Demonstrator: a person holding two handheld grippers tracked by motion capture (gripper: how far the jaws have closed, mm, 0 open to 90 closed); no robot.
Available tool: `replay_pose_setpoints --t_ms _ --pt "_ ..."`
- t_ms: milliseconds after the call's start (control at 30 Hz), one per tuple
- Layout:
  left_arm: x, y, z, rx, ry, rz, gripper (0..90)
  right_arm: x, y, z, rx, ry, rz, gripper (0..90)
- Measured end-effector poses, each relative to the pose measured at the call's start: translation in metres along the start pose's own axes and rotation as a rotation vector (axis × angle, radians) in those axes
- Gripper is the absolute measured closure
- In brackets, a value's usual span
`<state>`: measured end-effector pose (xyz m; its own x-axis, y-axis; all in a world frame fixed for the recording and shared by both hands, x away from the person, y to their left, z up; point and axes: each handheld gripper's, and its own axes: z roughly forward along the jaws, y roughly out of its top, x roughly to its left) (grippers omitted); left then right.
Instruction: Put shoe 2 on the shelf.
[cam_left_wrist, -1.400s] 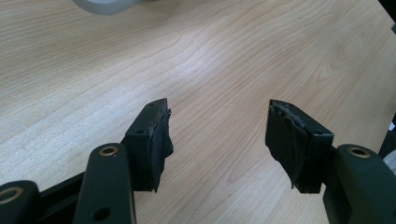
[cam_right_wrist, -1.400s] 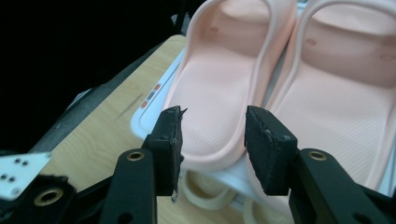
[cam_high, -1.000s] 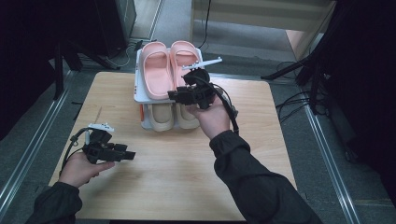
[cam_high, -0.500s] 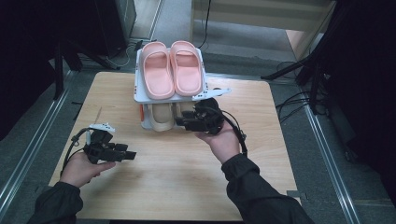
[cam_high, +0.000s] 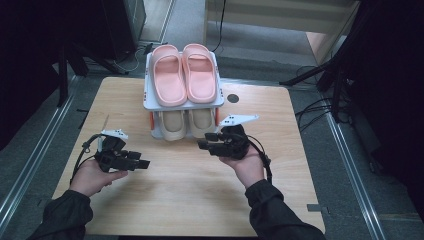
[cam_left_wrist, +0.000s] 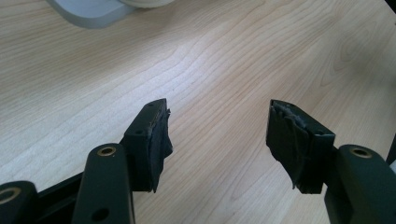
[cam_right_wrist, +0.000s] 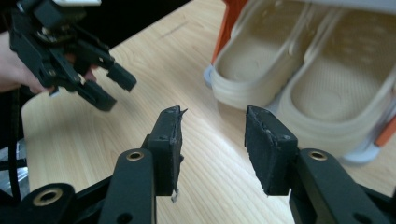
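The right gripper hung just in front of the beige slippers on the rack's lower shelf. Its jaws had just been opening, with nothing between them. The left gripper stood spread and empty above the table.

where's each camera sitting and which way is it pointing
high view: above the person's side, looking forward and down on the wooden table, the shoe rack, pink slippers; forearms and both hand-held grippers show.
left gripper view: rides the left hand-held gripper, looking along its open jaws at bare tabletop.
right gripper view: rides the right hand-held gripper, facing the beige slippers on the lower shelf, with the other hand-held gripper farther off.
shared: high and right gripper views both show the beige slippers.
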<state>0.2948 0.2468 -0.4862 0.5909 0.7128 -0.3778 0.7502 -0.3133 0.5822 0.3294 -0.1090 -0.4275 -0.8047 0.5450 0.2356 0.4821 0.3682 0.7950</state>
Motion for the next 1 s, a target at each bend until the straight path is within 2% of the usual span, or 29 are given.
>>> replay_pose_setpoints --t_ms 300,467,867,933,1000 --pt "-0.001 0.01 0.008 0.016 -0.018 0.027 37.9 -0.007 -0.028 -0.001 0.006 -0.002 -0.019 54.5" --pt "-0.002 0.015 0.012 0.019 -0.028 0.03 37.7 -0.011 -0.042 -0.001 0.009 -0.001 0.008 54.2" --pt "-0.004 0.021 0.018 0.016 -0.03 0.023 36.9 -0.019 -0.063 -0.003 0.029 -0.035 0.015 52.8" --pt "-0.007 0.021 0.017 0.005 -0.033 0.04 36.6 -0.02 -0.065 0.0 0.039 -0.035 0.018 52.8" --pt "-0.007 0.021 0.018 0.005 -0.035 0.041 36.3 -0.021 -0.066 0.002 0.038 -0.029 0.02 52.3"
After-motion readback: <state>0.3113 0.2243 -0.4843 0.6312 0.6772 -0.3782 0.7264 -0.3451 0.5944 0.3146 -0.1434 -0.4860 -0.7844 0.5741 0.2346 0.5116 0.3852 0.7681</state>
